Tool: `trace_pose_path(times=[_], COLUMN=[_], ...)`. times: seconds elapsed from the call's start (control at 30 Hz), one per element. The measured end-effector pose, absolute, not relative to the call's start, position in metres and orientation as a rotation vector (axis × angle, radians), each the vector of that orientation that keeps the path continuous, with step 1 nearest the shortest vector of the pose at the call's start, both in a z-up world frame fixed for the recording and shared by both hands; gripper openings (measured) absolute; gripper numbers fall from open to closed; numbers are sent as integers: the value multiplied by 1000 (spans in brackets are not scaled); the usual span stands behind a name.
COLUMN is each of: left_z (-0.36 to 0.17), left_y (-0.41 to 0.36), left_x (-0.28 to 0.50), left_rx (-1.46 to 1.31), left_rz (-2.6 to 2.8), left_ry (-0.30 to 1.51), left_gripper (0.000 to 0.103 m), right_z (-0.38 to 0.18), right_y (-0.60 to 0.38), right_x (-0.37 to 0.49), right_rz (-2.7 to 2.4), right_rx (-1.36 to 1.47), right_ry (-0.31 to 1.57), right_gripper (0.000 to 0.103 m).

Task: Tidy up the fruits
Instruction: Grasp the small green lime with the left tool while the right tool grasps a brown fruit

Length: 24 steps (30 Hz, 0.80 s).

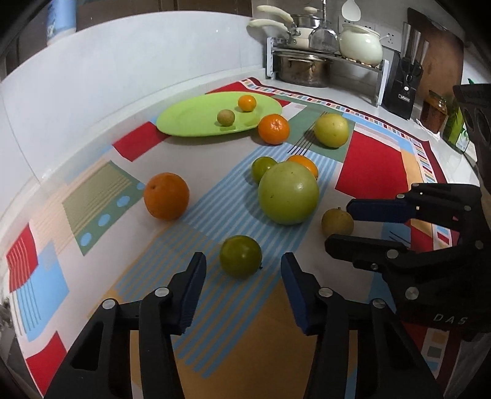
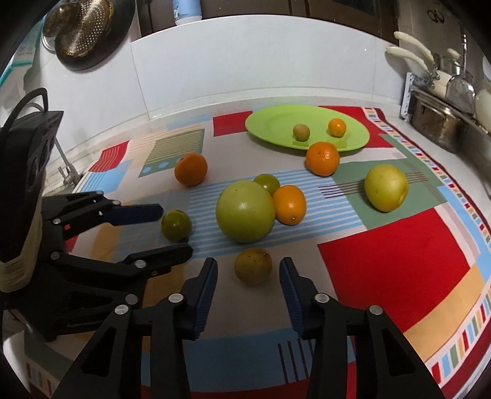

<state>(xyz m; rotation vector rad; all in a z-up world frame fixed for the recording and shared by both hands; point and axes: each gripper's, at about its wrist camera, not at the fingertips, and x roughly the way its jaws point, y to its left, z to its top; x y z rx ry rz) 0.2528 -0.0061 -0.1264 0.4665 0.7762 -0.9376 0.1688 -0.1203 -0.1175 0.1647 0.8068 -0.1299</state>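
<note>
A small dark green fruit (image 1: 241, 256) lies on the patterned cloth between the fingers of my left gripper (image 1: 243, 257); gaps show on both sides, so the gripper is open. A brownish-yellow round fruit (image 2: 253, 265) sits between the fingers of my right gripper (image 2: 248, 263), also open and not touching it. The two grippers stand side by side. A green plate (image 1: 184, 118) at the back holds a small orange (image 1: 247, 102) and a small greenish fruit (image 1: 226, 117). A big green fruit (image 1: 288, 193), oranges (image 1: 166, 196) (image 1: 273, 129) and a yellow fruit (image 1: 332, 130) lie loose on the cloth.
A pot rack (image 1: 325, 61) with pans and a white pot stands at the back right, with a knife block (image 1: 403, 89) and jars beside it. A white tiled wall (image 1: 122, 67) borders the counter behind the plate. A colander (image 2: 83, 27) hangs on the wall.
</note>
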Motion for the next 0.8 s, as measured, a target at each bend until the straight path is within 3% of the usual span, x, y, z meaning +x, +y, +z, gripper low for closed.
trace_pose_path(times=[0.27, 0.8], left_z=[-129, -120], left_y=[-8, -2], left_x=[253, 247], left_rx=[440, 384], left_rz=[-936, -867], left_ry=[808, 802], left_gripper=[28, 28], right_z=[-119, -115], right_y=[-120, -117], right_x=[173, 174], right_rz=[-114, -57], right_rx=[167, 146], right_ry=[819, 795], right_gripper=[30, 26])
